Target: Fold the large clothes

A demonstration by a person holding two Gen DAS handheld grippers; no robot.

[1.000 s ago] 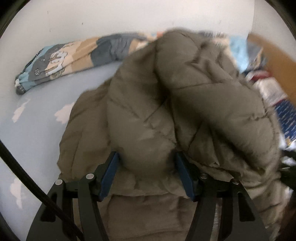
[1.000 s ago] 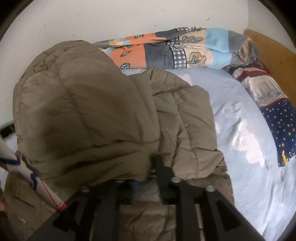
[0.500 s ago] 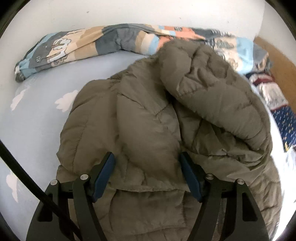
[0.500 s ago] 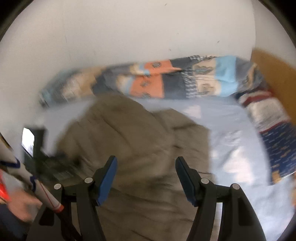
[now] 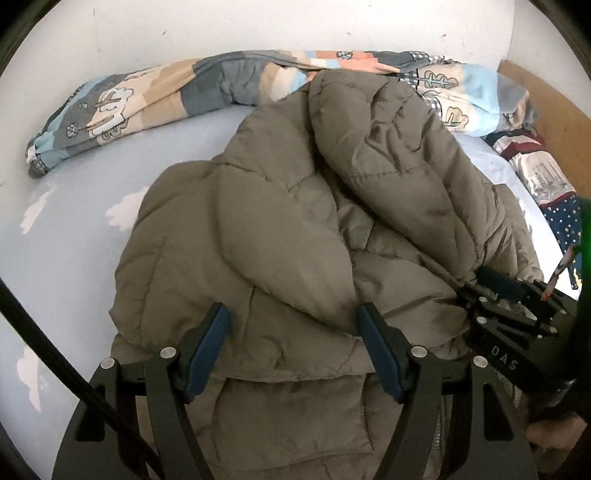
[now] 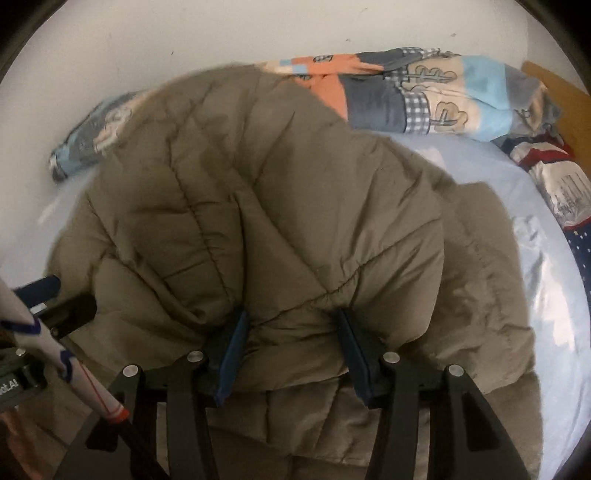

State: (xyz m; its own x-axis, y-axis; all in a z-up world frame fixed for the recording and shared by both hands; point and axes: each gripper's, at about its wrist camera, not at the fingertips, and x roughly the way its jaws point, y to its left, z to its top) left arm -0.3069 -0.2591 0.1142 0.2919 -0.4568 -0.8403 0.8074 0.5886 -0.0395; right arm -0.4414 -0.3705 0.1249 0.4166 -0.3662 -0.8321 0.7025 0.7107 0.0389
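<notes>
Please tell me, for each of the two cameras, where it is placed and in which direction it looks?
Left wrist: sits on the left gripper, looks down along its open fingers over the olive jacket; the right gripper shows at right.
Right wrist: sits on the right gripper, jaws closing around a jacket fold.
Shared: jacket, patterned quilt, blue sheet, white wall.

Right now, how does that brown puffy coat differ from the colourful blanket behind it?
The coat is one plain olive-brown; the blanket is a patchwork of orange, blue, grey and beige with tree drawings. The coat lies heaped mid-bed with a part folded over itself; the blanket is bunched into a long roll along the wall. Both are soft and padded, and both rest on the pale blue cloud-print sheet.
</notes>
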